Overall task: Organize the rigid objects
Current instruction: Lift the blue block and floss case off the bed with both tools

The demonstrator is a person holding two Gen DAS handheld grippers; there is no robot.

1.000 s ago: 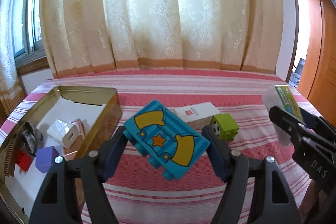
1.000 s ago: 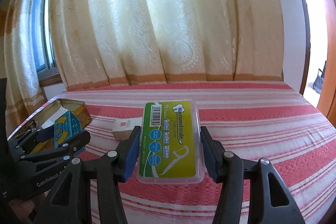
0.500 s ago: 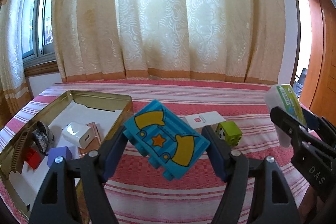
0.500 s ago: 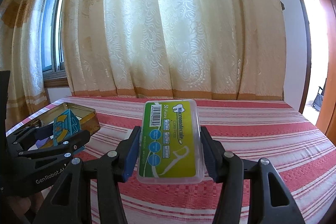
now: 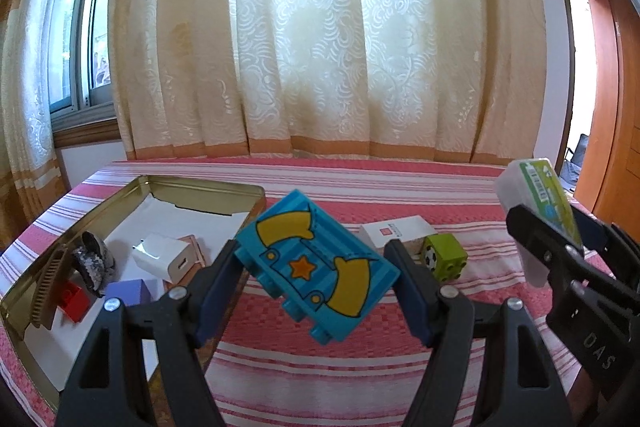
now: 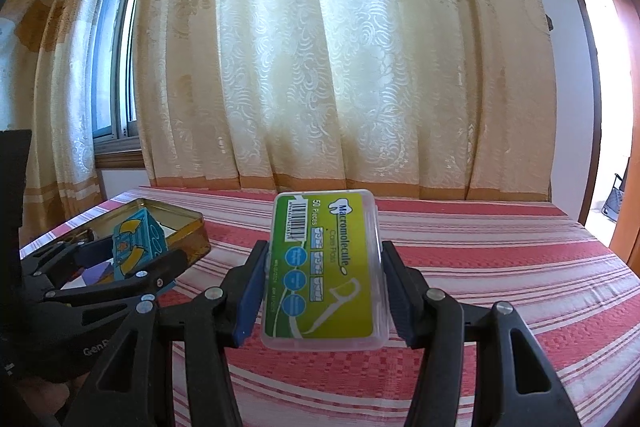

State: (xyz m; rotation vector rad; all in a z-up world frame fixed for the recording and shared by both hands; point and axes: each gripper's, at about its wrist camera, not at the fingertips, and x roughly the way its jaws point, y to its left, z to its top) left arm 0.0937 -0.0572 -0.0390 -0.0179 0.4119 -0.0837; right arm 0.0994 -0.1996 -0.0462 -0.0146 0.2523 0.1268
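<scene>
My left gripper (image 5: pixel 316 267) is shut on a tilted blue toy block (image 5: pixel 314 265) with yellow shapes and an orange star, held above the striped cloth just right of the gold tin (image 5: pixel 120 197). My right gripper (image 6: pixel 324 275) is shut on a clear dental floss box (image 6: pixel 326 267) with a green label, held over the cloth. In the left wrist view the right gripper (image 5: pixel 560 227) shows at the right edge with the floss box (image 5: pixel 540 195). The right wrist view shows the left gripper (image 6: pixel 124 251) with the blue block (image 6: pixel 136 243) beside the tin (image 6: pixel 188 223).
The open tin holds a white charger (image 5: pixel 166 257), a purple cube (image 5: pixel 128 293), a red brick (image 5: pixel 74 301), a comb (image 5: pixel 44 287) and a grey lump (image 5: pixel 92 263). A white box (image 5: pixel 396 233) and a green cube (image 5: pixel 444 257) lie on the red-striped cloth (image 6: pixel 500 267). Curtains hang behind.
Both views have tipped upward, showing more curtain and window. The tin, white box and green cube sit further off in the left wrist view. Both grips are unchanged.
</scene>
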